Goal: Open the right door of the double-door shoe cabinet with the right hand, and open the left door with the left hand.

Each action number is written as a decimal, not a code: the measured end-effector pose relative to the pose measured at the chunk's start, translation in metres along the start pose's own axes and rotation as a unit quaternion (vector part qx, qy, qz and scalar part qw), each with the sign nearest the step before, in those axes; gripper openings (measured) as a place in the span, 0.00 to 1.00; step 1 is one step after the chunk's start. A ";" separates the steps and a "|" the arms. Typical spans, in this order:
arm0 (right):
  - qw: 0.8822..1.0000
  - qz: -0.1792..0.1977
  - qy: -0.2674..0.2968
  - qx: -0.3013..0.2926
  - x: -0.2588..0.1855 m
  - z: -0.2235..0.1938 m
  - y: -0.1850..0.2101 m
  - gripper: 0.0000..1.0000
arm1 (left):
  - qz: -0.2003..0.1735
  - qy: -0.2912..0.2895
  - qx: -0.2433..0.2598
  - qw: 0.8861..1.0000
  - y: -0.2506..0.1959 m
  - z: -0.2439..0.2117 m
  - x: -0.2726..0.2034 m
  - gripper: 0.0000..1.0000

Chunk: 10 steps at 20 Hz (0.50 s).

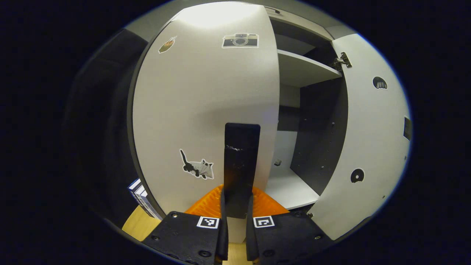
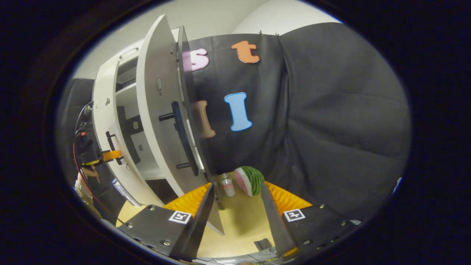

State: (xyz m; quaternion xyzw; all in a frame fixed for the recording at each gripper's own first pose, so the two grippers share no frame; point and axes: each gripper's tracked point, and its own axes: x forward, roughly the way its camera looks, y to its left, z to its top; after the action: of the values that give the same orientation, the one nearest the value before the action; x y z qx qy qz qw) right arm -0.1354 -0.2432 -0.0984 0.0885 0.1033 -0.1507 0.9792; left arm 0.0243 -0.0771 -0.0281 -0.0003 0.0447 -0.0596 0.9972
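Observation:
The white left door [image 1: 206,106], with cat and camera stickers, faces me in the left gripper view. Its black upright handle [image 1: 241,154] runs down between my left gripper's [image 1: 238,200] fingers, which are shut on its lower end. The right door [image 1: 371,140] stands swung wide, baring shelves [image 1: 305,68] and the dark interior. In the right gripper view that right door [image 2: 158,121] is seen edge-on with its black handle [image 2: 180,136] sticking out. My right gripper [image 2: 237,187] is open, just right of the door's lower edge and below the handle, with nothing between its fingers. Farther left, the left gripper [image 2: 92,147] holds the left door's handle [image 2: 110,145].
A watermelon-slice toy [image 2: 250,180] and a small bottle [image 2: 228,187] stand on the wooden surface [image 2: 239,224] beyond the right gripper, against the black cloth wall [image 2: 312,121]. A blue-and-white box [image 1: 141,198] sits low beside the cabinet's left side. A hand [image 2: 86,176] shows under the left gripper.

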 end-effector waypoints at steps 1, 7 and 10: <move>1.000 0.004 0.002 -0.003 0.002 0.001 0.003 0.73 | 0.000 0.001 0.000 1.000 0.002 -0.001 -0.004 0.19; 1.000 0.021 0.011 -0.018 0.008 -0.003 0.018 0.76 | -0.010 0.001 -0.002 1.000 0.013 -0.005 -0.029 0.19; 0.999 0.024 0.017 -0.017 0.012 -0.009 0.021 0.73 | -0.016 0.006 -0.002 1.000 0.017 -0.006 -0.039 0.19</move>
State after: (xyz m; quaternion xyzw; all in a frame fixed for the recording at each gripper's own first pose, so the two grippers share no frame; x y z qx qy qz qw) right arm -0.1188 -0.2246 -0.1068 0.0772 0.1201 -0.1235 0.9820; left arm -0.0125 -0.0557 -0.0307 -0.0027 0.0512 -0.0757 0.9958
